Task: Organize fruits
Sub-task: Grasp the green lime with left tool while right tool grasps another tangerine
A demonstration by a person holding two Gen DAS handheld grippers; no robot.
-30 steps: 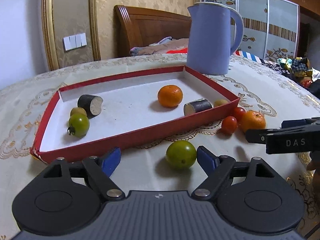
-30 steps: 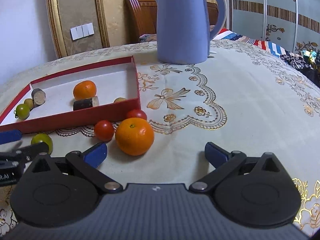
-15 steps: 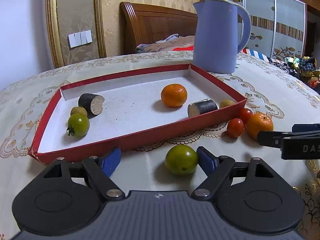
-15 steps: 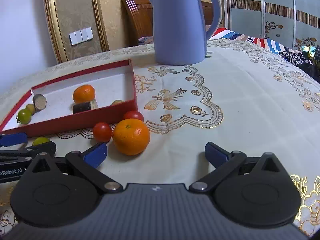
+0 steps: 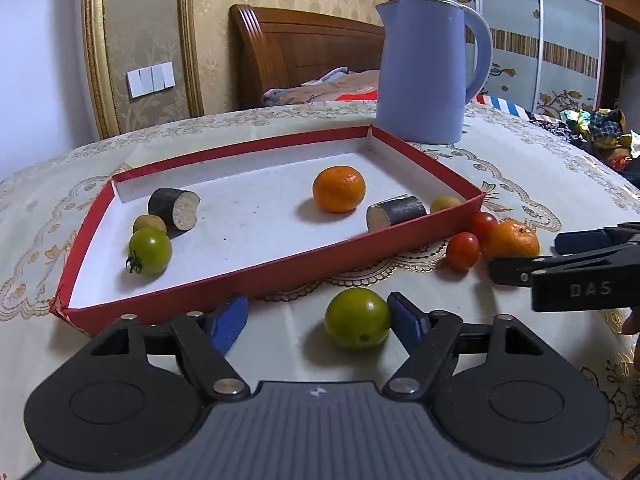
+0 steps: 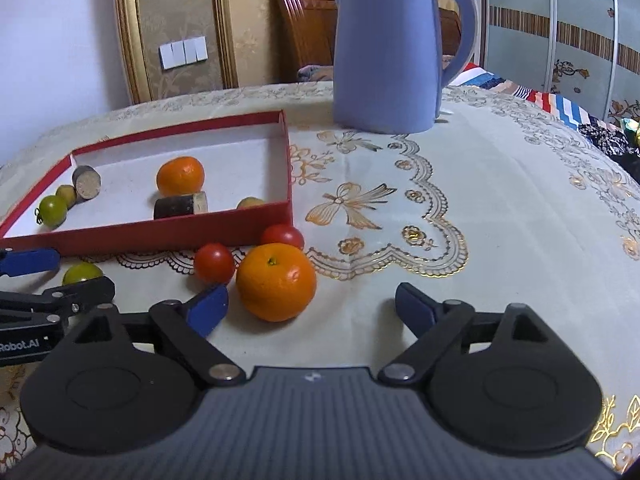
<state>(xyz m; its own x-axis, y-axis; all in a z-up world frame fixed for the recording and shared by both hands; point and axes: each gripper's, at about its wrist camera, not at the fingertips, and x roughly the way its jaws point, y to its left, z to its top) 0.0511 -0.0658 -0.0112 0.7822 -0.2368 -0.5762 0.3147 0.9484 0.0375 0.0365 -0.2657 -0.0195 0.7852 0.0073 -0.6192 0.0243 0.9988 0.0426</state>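
Observation:
A red tray (image 5: 256, 276) with a white floor holds an orange (image 5: 339, 189), a green tomato (image 5: 150, 251), two dark cut pieces and two small yellowish fruits. On the cloth in front of it lie a loose green tomato (image 5: 357, 323), two red tomatoes (image 6: 214, 263) and an orange (image 6: 276, 281). My left gripper (image 5: 318, 316) is open, the loose green tomato between its blue pads, close to the right pad. My right gripper (image 6: 310, 306) is open around the loose orange, which sits near its left pad.
A tall blue kettle (image 6: 390, 46) stands on the embroidered tablecloth behind the tray's right corner. A wooden headboard and a wardrobe lie beyond the table. The right gripper's side shows at the right of the left wrist view (image 5: 580, 264).
Both grippers have moved forward. The green tomato now sits between the left pads and the orange between the right pads. Both stay open.

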